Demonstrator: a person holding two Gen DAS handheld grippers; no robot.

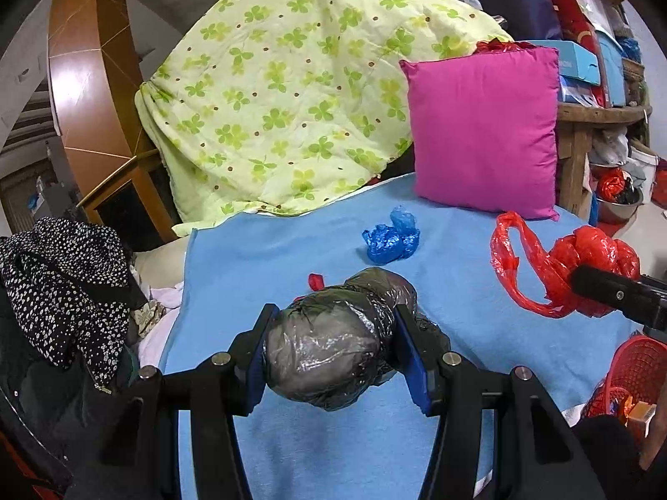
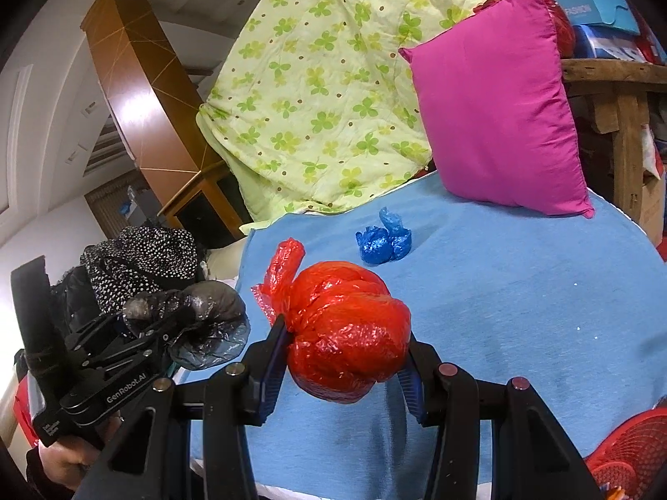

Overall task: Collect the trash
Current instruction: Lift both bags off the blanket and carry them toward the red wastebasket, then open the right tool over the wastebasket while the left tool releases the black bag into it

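Left gripper (image 1: 333, 350) clamped on a knotted black plastic bag (image 1: 333, 346); both blue pads press into its sides, jaws partly apart because the bundle fills the gap. Bag is lifted, hanging over the near part of the blue blanket (image 1: 479, 258). Seen from the right wrist view, the same gripper (image 2: 166, 329) sits off the blanket's left edge with the black bag (image 2: 200, 325) bulging out past the fingers, and a hand (image 2: 62, 462) wraps the handle below.

Right gripper (image 2: 342, 358) clamped on a knotted red plastic bag (image 2: 346, 333), pads tight on both sides, loose handle loop sticking up to the left. In the left wrist view only one black finger of it shows (image 1: 600, 287), pressed against the red bag (image 1: 583, 266) near the blanket's right edge.

Crumpled blue plastic bag (image 1: 389, 239) lies free mid-blanket, toward the far edge, well apart from both grippers. Small red scrap (image 1: 315, 280) lies just behind the black bag. Pink cushion (image 1: 483, 129) stands at the far right corner. Red basket (image 1: 633, 371) at the near right corner; can't tell whether it touches the blanket.
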